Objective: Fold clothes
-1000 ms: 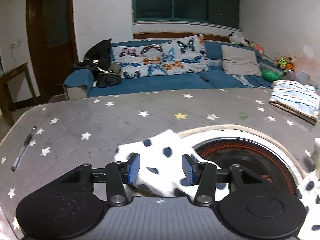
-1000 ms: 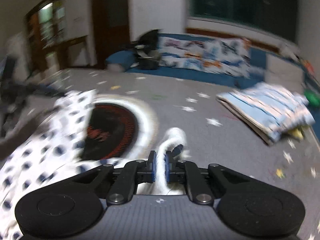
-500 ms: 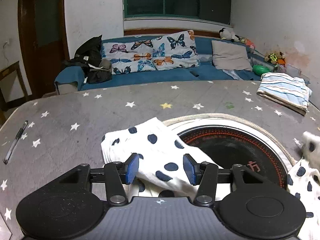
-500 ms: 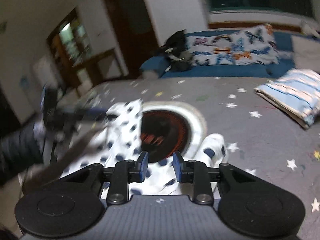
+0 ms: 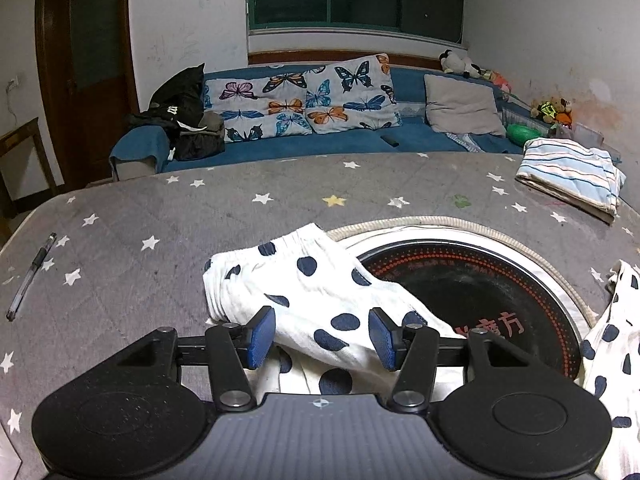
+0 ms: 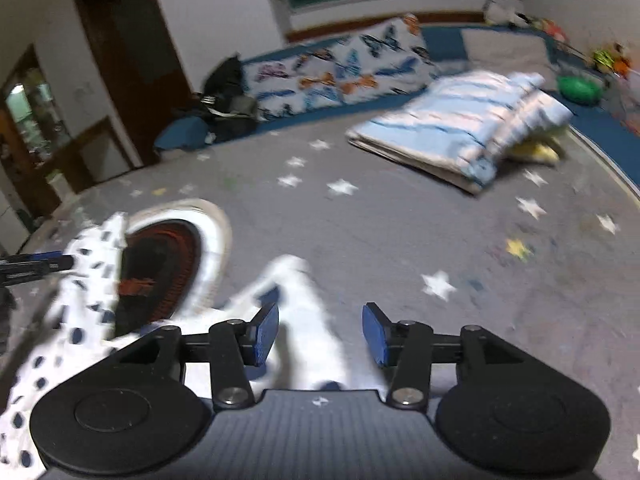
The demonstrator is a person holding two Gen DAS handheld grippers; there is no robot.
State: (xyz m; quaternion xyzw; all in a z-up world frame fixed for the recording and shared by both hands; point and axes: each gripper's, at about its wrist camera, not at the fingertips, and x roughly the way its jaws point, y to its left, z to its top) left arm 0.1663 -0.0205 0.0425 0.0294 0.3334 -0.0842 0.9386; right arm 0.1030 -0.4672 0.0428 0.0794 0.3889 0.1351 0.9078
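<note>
Polka-dot garment sprawled low in the frame across the counter, one end folded over the round black hotplate. Left gripper spread wide, holding nothing, cloth between the jaws. Right gripper likewise wide and empty over a white end. Probably between folds; next, closing on an edge. Striped folded stack upper right.

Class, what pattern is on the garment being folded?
White with dark blue dots on the garment; clearest in the left wrist view.
</note>
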